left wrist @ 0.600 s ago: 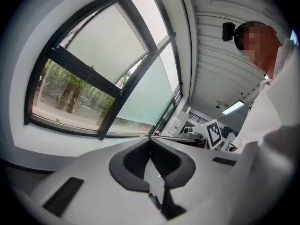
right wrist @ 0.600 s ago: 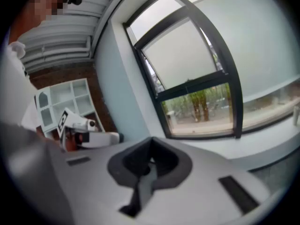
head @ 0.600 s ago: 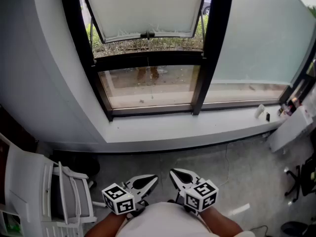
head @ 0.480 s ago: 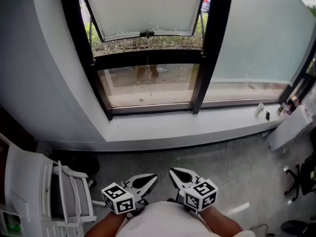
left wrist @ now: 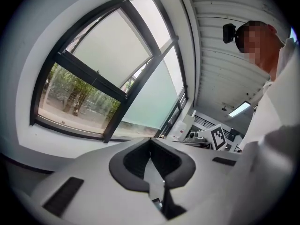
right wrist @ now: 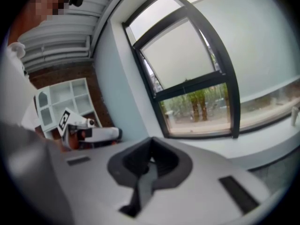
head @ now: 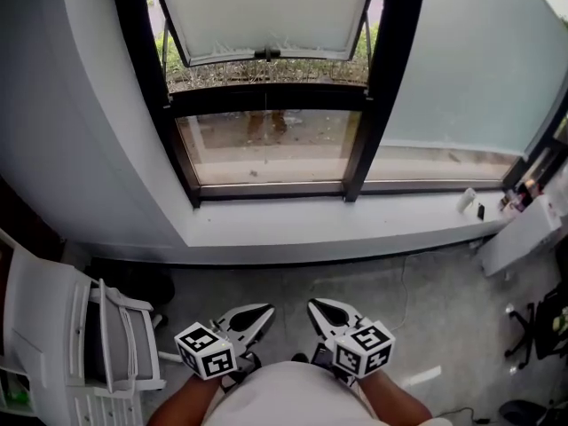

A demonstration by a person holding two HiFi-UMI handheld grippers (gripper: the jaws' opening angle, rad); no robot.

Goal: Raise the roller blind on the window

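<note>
Person stands before a window with the left gripper point(head: 251, 316) and the right gripper point(head: 327, 315) held low at the bottom centre of the head view. They sit side by side just in front of the torso, noses angled up the frame toward the glass. Both claws are pressed together with nothing between them, as each gripper's own view shows. The roller blind point(head: 475, 65) hangs as a pale sheet over the large pane at upper right. Its lower edge ends just above the white windowsill point(head: 355, 227), well apart from both grippers. Left of it, past a black mullion point(head: 382, 87), a top-hung sash point(head: 266, 7) tilts outward above a fixed lower pane. Grey floor point(head: 293, 287) lies between the grippers and the sill. A white rack point(head: 62, 335) stands at lower left, a white box point(head: 524, 233) beside the sill's right end, and a dark office chair point(head: 541, 327) in the lower right corner.
</note>
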